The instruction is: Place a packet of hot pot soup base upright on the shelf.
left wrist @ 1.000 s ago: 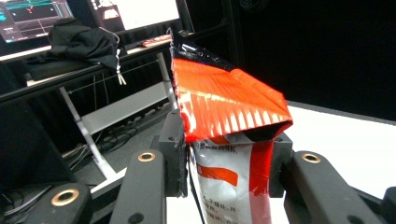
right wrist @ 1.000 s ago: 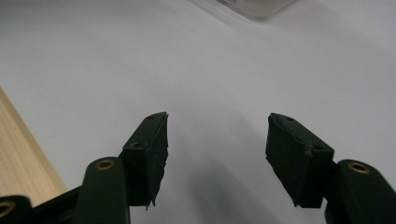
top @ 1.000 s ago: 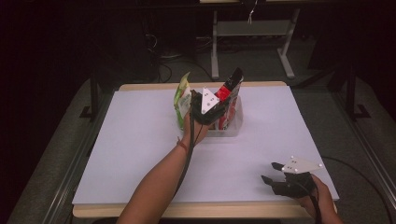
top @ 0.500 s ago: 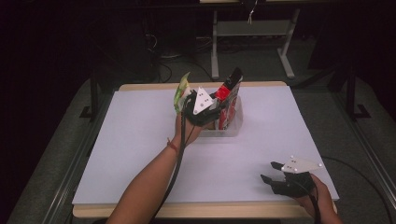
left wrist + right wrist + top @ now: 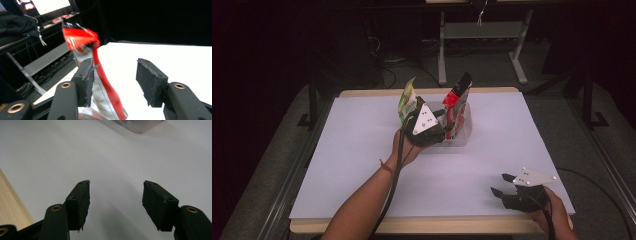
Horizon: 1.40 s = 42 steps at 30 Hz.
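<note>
A red snack packet [image 5: 458,96] stands upright in a clear plastic container [image 5: 463,136] at the middle of the table's far side. A green packet [image 5: 406,98] stands just left of it. My left gripper [image 5: 443,120] is at the container, under a grey plate. In the left gripper view, the red packet [image 5: 100,75] runs up between the jaws beside the left pad [image 5: 86,80]. The right pad stands well off it. These jaws have just been opening, so my left gripper [image 5: 113,72] is open. My right gripper [image 5: 499,184] rests open and empty near the front right corner.
A white sheet [image 5: 362,165] covers the table, whose wooden edge [image 5: 422,225] shows along the front. In the right gripper view, a corner of the clear container [image 5: 136,125] lies far ahead of my right gripper [image 5: 116,195], with the wooden edge [image 5: 10,202] at the left. A metal stand [image 5: 482,35] is on the floor behind the table.
The left gripper has drawn back a little from the container toward the person, and its jaws have widened. The red packet still stands in the container. The right gripper has kept still.
</note>
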Tool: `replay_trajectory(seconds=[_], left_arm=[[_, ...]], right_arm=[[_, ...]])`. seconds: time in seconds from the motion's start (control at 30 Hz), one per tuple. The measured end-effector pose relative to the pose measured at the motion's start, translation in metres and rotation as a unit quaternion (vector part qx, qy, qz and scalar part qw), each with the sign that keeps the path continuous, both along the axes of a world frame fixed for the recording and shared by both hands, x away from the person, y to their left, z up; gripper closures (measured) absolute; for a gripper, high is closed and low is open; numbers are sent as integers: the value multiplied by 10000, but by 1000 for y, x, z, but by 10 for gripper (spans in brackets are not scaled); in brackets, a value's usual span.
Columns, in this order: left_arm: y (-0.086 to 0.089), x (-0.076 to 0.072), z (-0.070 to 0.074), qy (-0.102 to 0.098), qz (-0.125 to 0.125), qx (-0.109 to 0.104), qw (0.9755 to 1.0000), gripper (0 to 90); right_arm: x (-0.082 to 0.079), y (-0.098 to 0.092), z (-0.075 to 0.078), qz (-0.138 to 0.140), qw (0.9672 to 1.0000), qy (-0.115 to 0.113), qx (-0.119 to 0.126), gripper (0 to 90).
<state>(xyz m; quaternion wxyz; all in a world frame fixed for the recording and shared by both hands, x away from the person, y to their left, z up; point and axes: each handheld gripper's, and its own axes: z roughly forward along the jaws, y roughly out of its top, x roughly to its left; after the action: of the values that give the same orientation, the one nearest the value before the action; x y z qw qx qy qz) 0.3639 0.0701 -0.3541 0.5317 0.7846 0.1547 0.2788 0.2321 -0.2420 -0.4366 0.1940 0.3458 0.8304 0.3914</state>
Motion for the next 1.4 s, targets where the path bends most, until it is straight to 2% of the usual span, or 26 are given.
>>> replay_trajectory(seconds=[0.1,0.3,0.47,0.7,0.77,0.97,1.13,1.23,1.3,1.4], left_arm=[[1,-3,-6,40,-32,136,9999,451],[7,-6,-12,112,-125,105,9998,431],[18,-8,-20,226,-37,129,9997,385],[38,-9,-30,589,55,-40,9982,300],[44,-10,-33,633,96,-32,9979,284],[61,-12,-43,960,107,-26,9953,278],[75,-16,-49,929,261,181,9952,267],[84,-21,-50,829,280,200,9960,268],[89,-23,-51,849,306,200,9957,266],[97,-27,-54,844,372,307,9953,266]], right_arm=[[0,0,0,7,10000,1,-9,383],[0,0,0,8,10000,0,-12,379],[-1,0,0,43,10000,-73,-46,360],[-4,2,3,94,9994,-342,5,360],[-5,2,3,163,9993,-339,73,371],[-5,5,2,185,9991,-376,66,368],[-5,5,2,127,9989,-447,83,359],[-4,4,1,105,9990,-433,61,356],[-4,4,1,89,9990,-438,62,355],[-5,4,1,101,9988,-468,68,356]])
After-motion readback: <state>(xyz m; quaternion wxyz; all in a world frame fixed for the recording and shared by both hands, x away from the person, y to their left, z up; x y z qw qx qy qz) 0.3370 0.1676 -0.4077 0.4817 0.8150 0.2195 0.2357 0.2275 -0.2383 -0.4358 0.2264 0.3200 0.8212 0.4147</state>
